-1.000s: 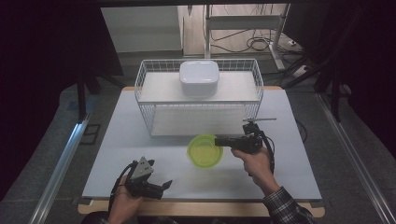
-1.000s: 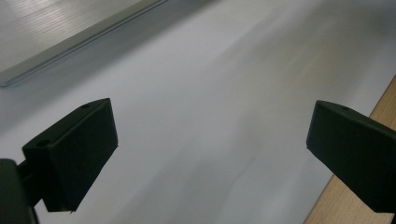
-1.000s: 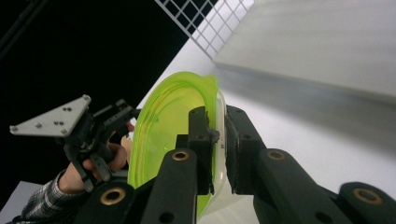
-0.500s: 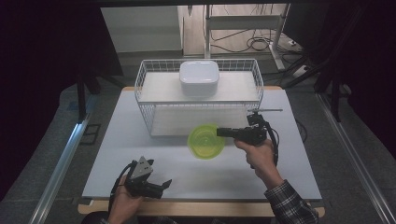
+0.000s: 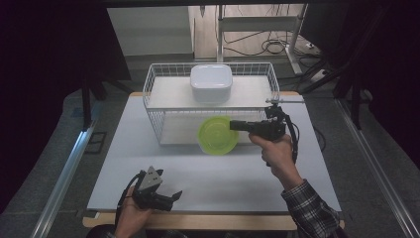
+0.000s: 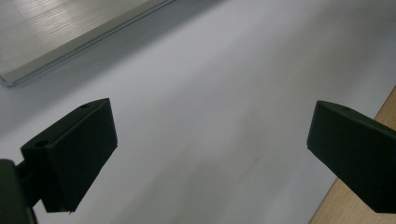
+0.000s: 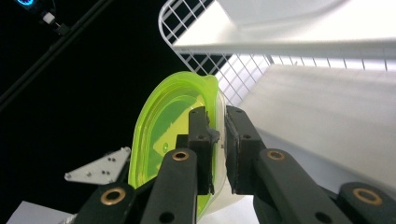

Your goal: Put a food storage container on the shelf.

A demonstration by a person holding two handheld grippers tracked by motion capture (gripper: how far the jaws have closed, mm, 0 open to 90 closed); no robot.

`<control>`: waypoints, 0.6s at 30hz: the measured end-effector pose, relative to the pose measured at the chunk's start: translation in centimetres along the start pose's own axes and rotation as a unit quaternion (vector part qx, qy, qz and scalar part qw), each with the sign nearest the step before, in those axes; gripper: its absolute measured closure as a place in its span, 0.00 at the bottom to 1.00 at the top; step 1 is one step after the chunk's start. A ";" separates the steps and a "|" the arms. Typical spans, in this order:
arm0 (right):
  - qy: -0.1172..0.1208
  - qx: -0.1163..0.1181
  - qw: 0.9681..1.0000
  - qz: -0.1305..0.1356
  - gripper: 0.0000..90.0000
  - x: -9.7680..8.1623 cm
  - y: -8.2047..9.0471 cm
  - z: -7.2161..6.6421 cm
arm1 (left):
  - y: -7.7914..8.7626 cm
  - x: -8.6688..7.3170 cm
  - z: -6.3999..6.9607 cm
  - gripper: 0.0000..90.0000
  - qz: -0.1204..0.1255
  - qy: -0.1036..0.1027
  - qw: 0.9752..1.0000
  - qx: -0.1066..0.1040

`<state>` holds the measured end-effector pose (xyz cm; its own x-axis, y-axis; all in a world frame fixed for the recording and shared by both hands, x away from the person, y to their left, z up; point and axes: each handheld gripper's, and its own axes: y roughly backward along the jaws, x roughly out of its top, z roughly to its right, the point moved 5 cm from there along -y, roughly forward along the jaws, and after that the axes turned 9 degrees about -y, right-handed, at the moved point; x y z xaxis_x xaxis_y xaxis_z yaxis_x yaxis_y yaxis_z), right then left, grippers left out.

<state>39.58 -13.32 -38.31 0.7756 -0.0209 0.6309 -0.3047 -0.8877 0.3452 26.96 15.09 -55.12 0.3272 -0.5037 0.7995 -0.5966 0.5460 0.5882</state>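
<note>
1. A white table stood before the person, with a white wire rack at its far side, seen in the high view
2. A white lidded container sat on the rack's upper shelf, about midway along it
3. The right gripper was held in the person's right hand above the table, just in front of the rack's lower opening, its jaws pointing toward the person's left
4. Its jaws were narrowed onto the rim of a lime-green translucent lid, which hung off the table, tilted with its face toward the camera in the high view
5. In the right gripper view the same lid stood on edge between the two black jaws, one jaw on its inner face and the other on its outer side, with the rack's wire mesh close behind
6. The left gripper rested low near the table's near left edge, held in the person's left hand, well apart from the lid and the rack
7. In the left gripper view its jaws stood wide apart with nothing between them, over the bare table surface; a strip of the wooden table edge showed at the lower right
</note>
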 end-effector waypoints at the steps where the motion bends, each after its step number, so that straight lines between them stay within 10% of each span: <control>1: 0.001 0.001 1.000 0.002 0.91 0.2 0.0 -0.2 | 0.0 0.0 0.0 0.01 0.000 0.000 1.000 0.000; 18: 0.013 0.015 1.000 0.023 0.91 5.0 0.3 -3.5 | 0.0 0.0 0.0 0.01 -0.001 0.001 1.000 -0.001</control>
<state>41.41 -12.11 -32.62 0.7460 -0.0496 0.6641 -0.3219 -0.8998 0.2945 26.97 15.08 -55.16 0.3289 -0.5035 0.7989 -0.5950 0.5464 0.5894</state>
